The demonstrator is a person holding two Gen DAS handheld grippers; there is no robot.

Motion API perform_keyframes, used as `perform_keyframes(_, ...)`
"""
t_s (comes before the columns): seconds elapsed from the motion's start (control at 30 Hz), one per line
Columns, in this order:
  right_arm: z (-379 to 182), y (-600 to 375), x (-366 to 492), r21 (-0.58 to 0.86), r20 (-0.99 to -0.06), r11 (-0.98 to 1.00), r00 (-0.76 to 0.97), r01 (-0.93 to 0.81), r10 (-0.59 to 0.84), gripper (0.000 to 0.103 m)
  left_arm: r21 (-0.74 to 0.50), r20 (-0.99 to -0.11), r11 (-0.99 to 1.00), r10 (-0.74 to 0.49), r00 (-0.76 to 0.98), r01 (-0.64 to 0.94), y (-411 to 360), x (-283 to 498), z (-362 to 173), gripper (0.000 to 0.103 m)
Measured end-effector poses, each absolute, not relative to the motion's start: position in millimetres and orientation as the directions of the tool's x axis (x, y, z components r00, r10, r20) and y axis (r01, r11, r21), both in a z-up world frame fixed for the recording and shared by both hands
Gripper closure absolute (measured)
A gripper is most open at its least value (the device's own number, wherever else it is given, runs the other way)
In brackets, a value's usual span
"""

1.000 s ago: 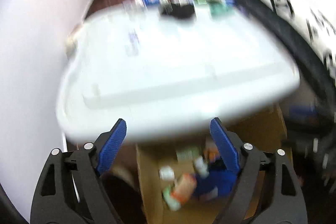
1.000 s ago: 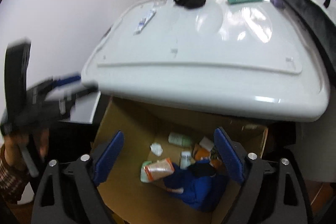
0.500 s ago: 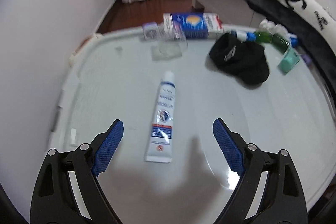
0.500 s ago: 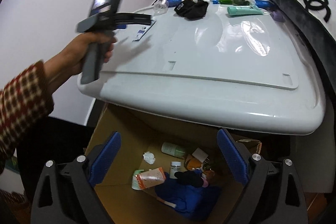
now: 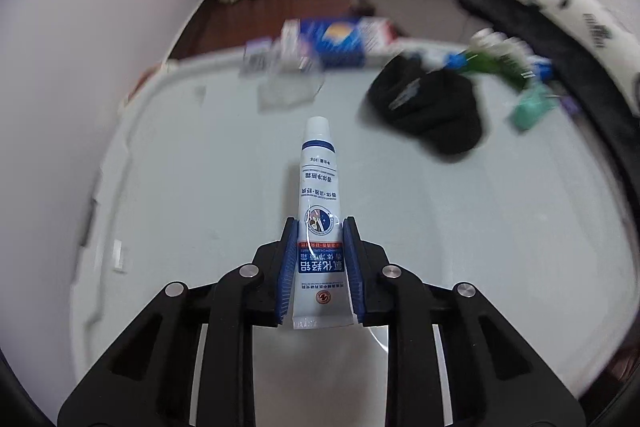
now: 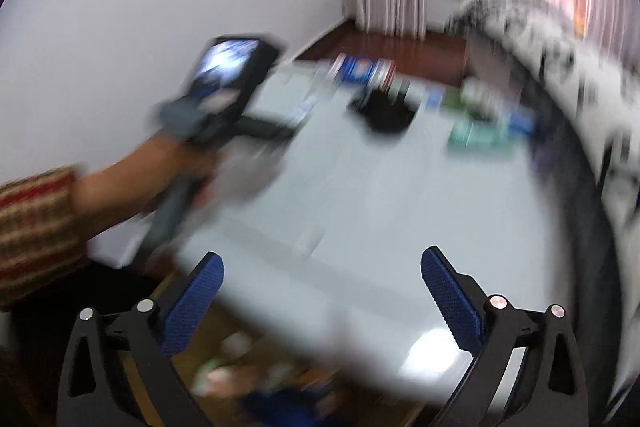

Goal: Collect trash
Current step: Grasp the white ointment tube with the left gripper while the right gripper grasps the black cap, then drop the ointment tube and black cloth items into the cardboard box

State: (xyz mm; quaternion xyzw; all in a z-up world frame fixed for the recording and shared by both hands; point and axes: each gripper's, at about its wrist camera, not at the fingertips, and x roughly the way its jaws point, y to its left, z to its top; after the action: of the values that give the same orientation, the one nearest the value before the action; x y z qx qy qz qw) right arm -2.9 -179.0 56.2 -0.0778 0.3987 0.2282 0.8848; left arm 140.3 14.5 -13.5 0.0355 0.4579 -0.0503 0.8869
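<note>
Left gripper I read as clamped on the tube, cap pointing to 12 o'clock over the table; cap at 1 o'clock. Right gripper gapes wide, holding nothing, view blurred.

right wrist view is smeared: the box contents below the table edge are unreadable.
</note>
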Motion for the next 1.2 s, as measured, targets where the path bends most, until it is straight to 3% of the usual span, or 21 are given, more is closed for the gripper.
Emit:
perform_keyframes(0.2, 33, -141, 130, -0.087, -0.711, 0.868, 0.641, -0.488, 0.289, 0.005, -0.041, -0.794, 0.983, -0.141, 0.592, 0.180, 20, 110, 11, 0.080)
perform_keyframes(0.33, 2, -115, 206, -0.135, -0.759, 0.861, 0.610, -0.491, 0.229, 0.006, -0.025, -0.784, 0.980, -0.142, 0.604, 0.198, 25, 109, 12, 0.080)
perform_keyframes(0.67, -47, -89, 276, -0.099, -0.839, 0.867, 0.509, -0.489, 0.191, 0.007, -0.047, -0.790, 0.981, -0.151, 0.594, 0.187, 50, 105, 15, 0.080)
perform_keyframes(0.77, -52, -92, 275, -0.051, -0.858, 0.894, 0.478, -0.445, 0.189, 0.034, -0.046, -0.791, 0.981, -0.150, 0.593, 0.187, 51, 106, 15, 0.080)
perform_keyframes(0.83, -45, -100, 274, 0.002, -0.864, 0.916, 0.461, -0.401, 0.203, 0.066, -0.051, -0.789, 0.980, -0.156, 0.595, 0.190, 49, 105, 16, 0.080)
perform_keyframes(0.87, -41, -107, 273, 0.054, -0.868, 0.926, 0.441, -0.375, 0.229, 0.072, -0.050, -0.786, 0.980, -0.158, 0.597, 0.193, 48, 104, 17, 0.082)
perform_keyframes(0.93, -36, -120, 262, 0.143, -0.867, 0.932, 0.412, -0.332, 0.279, 0.075, -0.041, -0.781, 0.978, -0.158, 0.605, 0.202, 45, 103, 19, 0.083)
perform_keyframes(1.2, -12, -138, 181, 0.197, -0.840, 0.923, 0.428, -0.330, 0.332, 0.075, -0.028, -0.769, 0.975, -0.161, 0.619, 0.218, 37, 88, 24, 0.084)
